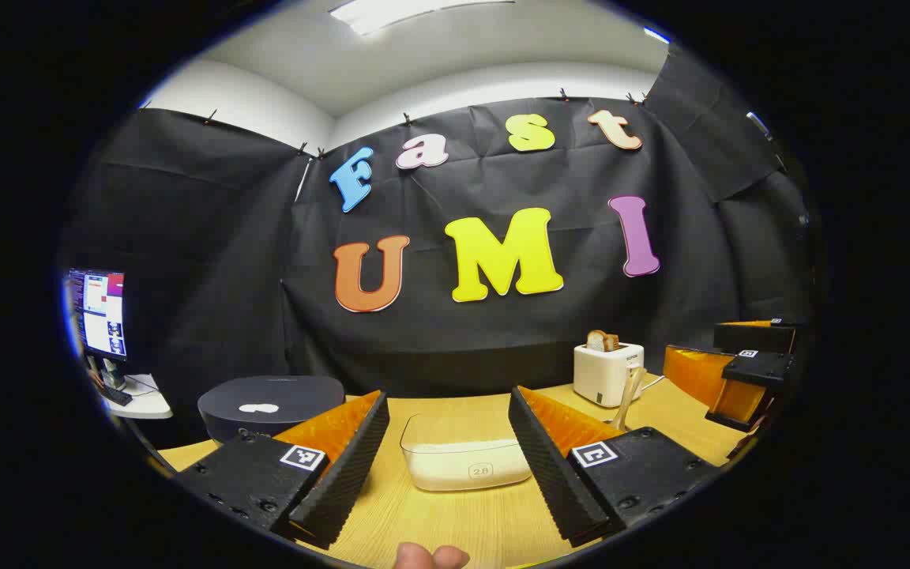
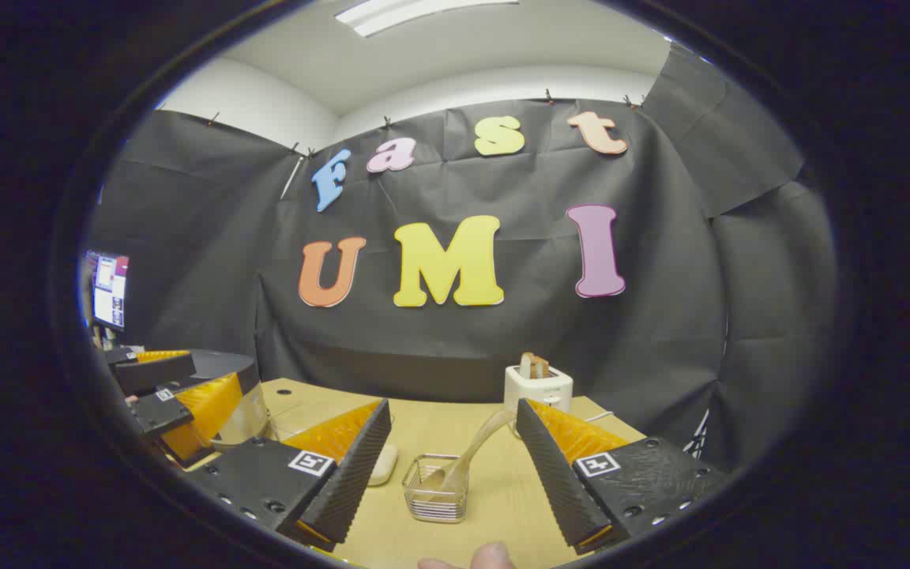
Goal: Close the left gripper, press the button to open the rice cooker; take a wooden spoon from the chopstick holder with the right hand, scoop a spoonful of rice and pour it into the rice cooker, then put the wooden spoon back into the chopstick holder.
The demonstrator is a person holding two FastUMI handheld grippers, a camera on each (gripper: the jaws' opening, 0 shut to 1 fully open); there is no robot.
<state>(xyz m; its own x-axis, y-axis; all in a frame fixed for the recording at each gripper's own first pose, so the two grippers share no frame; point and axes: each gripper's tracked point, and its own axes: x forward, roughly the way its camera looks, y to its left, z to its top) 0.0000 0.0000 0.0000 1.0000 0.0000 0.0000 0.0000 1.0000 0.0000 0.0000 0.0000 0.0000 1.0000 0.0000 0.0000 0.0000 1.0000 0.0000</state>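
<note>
Both claws are wide open, nothing held. My left claw [image 1: 449, 466] hangs over the bench [image 1: 455, 529], aimed at the clear rice container [image 1: 467, 458] just ahead. The rice cooker [image 1: 269, 405] sits far left of it, lid down, so step 1 isn't done.

To do it well, I'd say: shut the left claw fully first so the 2 fingers make 1 blunt tip, swing left, then press straight down on the button. I can't make out the button from here, so line up before pushing.

My right claw [image 2: 451, 466] frames the wire chopstick holder [image 2: 435, 498], with the wooden spoon [image 2: 471, 454] leaning out of it to the far right.

View differences: the left gripper view gives me the cooker lid and the rice level; the right gripper view gives me the holder and spoon bowl close up, plus the left claw near the cooker at far left. A toaster [image 2: 538, 387] with bread stands at the far end of the bench.
</note>
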